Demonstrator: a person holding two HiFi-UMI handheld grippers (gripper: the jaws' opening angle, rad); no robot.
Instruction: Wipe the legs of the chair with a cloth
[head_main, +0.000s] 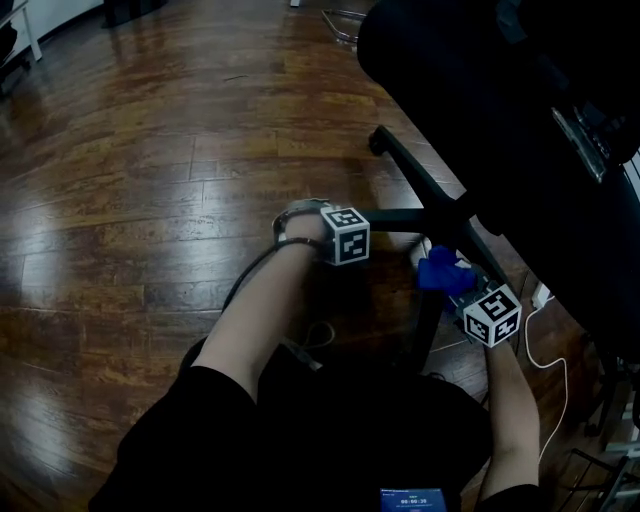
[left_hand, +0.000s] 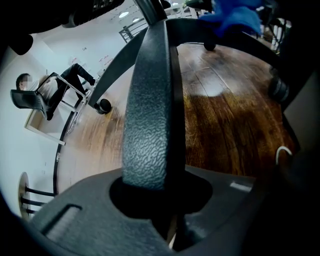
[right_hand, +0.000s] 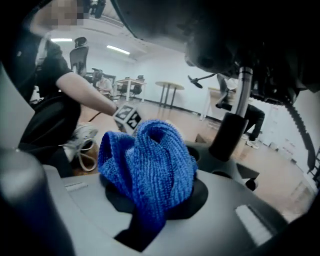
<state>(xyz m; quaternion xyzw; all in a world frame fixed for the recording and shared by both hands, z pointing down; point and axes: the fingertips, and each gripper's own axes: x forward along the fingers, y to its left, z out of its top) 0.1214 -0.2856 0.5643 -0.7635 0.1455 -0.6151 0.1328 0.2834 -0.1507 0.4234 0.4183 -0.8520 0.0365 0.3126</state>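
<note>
The left gripper (left_hand: 150, 192) is clamping a leg (left_hand: 150, 110) in narrow jaws. The right gripper (right_hand: 152, 205) is pinching the bunched blue cloth (right_hand: 150, 160), holding it near the hub (head_main: 452, 215), on the right.

The person wears black clothes (head_main: 300, 440) with short sleeves (head_main: 215, 385), filling the bottom of the head view, and a pale laced shoe (right_hand: 82, 142) shows at the left of the right gripper view. The left gripper (left_hand: 160, 200) and right gripper (right_hand: 155, 200) have smooth grey moulded bodies with small pale rectangular insets. Each carries a white cube of black square markers: the left cube (head_main: 345, 234) at mid-frame, the right cube (head_main: 491, 314) lower right.
</note>
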